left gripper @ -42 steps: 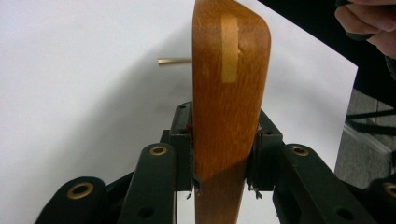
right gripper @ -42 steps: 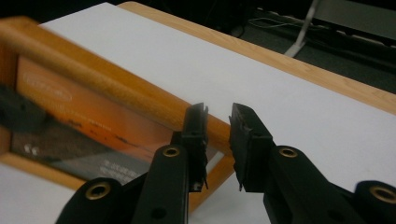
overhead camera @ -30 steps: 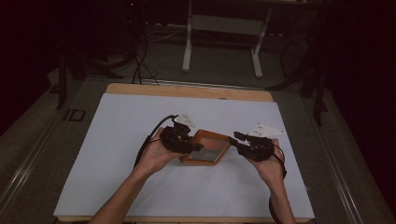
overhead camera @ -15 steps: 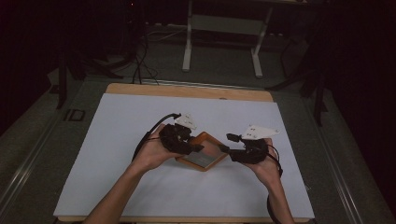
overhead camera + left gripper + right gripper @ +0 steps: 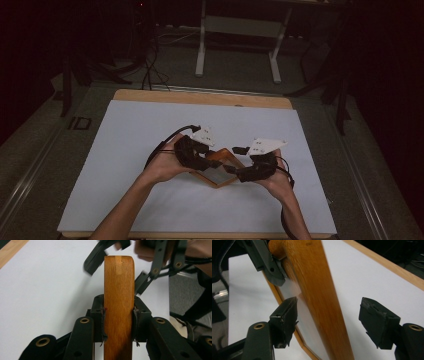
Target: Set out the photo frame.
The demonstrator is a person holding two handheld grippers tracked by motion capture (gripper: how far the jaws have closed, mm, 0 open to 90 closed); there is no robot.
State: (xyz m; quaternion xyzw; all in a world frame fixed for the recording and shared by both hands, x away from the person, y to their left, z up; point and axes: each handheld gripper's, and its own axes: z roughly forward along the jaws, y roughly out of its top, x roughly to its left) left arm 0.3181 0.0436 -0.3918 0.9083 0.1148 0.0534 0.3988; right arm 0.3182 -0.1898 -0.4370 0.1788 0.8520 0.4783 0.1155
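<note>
A wooden picture frame (image 5: 216,169), tilted on edge, is lifted above the white table.

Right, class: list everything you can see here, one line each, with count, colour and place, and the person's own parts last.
wooden frame: one, orange-brown, held tilted above the table's middle, between the two grippers
table: one, white top with a light wood edge, centre
desk legs: one pale pair, on the floor beyond the table
left gripper: one, black, shut on the frame's side
right gripper: one, black, jaws just opened, frame edge between them untouched
forearms: two, entering from the bottom edge
</note>
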